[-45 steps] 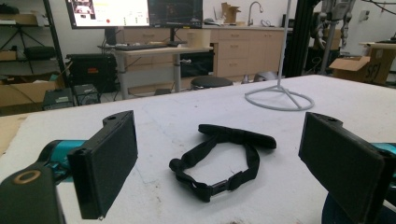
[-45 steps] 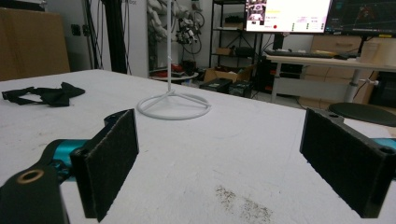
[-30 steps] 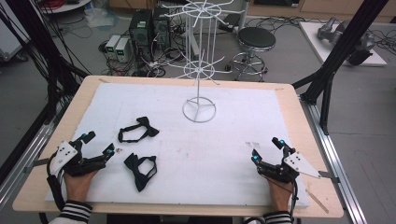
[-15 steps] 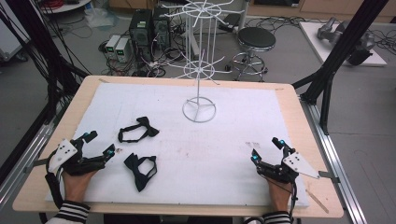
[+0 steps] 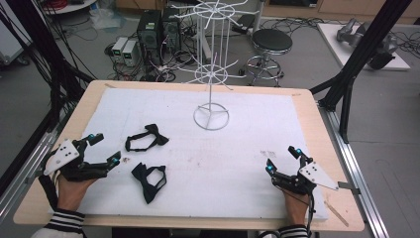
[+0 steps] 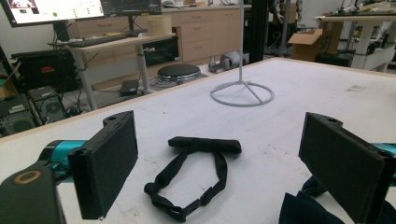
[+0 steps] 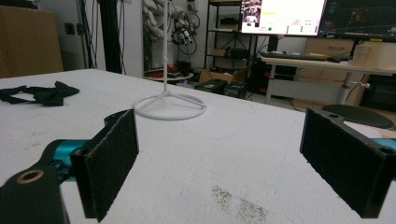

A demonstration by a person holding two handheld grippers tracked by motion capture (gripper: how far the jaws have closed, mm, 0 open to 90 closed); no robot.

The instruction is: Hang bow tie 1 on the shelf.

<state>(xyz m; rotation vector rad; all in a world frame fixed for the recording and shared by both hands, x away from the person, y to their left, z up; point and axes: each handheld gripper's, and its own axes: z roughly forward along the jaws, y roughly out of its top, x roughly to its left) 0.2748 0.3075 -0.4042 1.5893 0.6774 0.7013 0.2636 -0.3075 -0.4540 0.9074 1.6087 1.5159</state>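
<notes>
A white-padded table (image 5: pixel 247 163) is bearing a wire rack (image 5: pixel 210 74) at its far middle, unmoved from a second ago. The left gripper (image 5: pixel 101 148) is resting at the near left edge, jaws spread wide and empty, one bow tie (image 5: pixel 147 139) lying just ahead, another (image 5: pixel 148 179) beside it. The right gripper (image 5: pixel 282 159) is staying at the near right, likewise released; nothing has shifted.

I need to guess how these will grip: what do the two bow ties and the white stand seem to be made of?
Bow ties: apparently soft matte black fabric, limp straps lying flat. Stand: probably white-coated metal wire, thin, rigid, smooth.
</notes>
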